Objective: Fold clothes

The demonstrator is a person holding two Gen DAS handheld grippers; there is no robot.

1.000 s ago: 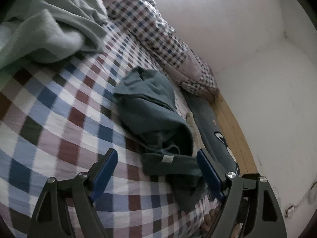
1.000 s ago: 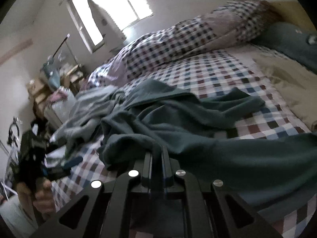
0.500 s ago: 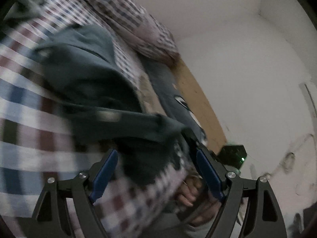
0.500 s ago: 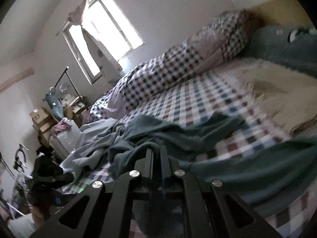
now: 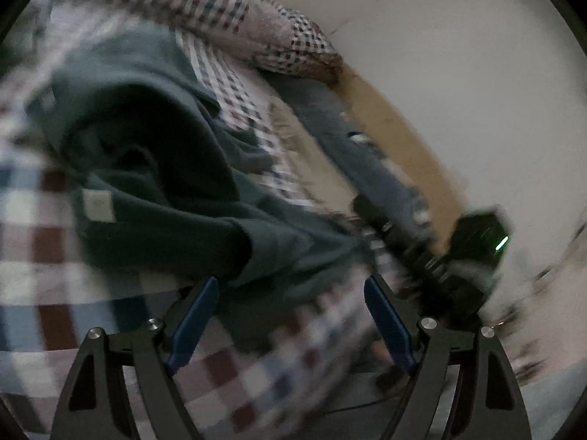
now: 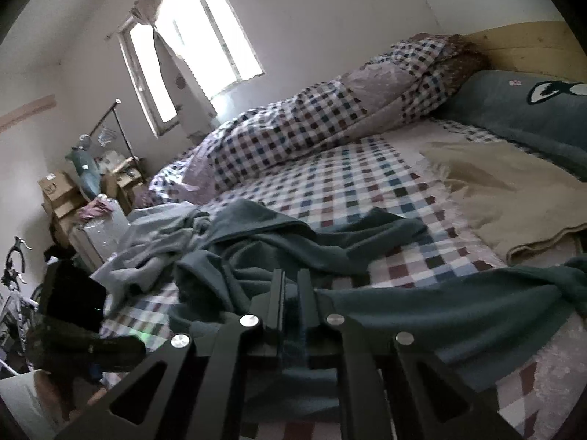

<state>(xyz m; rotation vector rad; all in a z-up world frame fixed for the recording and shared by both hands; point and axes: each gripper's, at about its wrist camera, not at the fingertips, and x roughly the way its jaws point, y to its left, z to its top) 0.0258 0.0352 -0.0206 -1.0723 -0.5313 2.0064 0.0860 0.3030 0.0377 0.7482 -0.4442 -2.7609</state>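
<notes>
Left wrist view, blurred: left gripper [image 5: 291, 315] with jaws spread wide, gripping nothing. Dark teal garment [image 5: 165, 198] heaped on the checked bed sheet [image 5: 44, 242], from about 10 o'clock to centre, its lower edge just above the blue pads [image 5: 194, 315]. Right gripper [image 5: 433, 260] at about 3 o'clock, meeting the garment's stretched corner.

Right wrist view: right gripper [image 6: 291, 311] jaws nearly together and opening slightly, teal cloth pinched between them. Garment [image 6: 422, 311] spread from centre toward 3 o'clock. Pale grey cloth [image 6: 146, 245] at 9 o'clock; beige towel [image 6: 513, 190] at 2 o'clock.
</notes>
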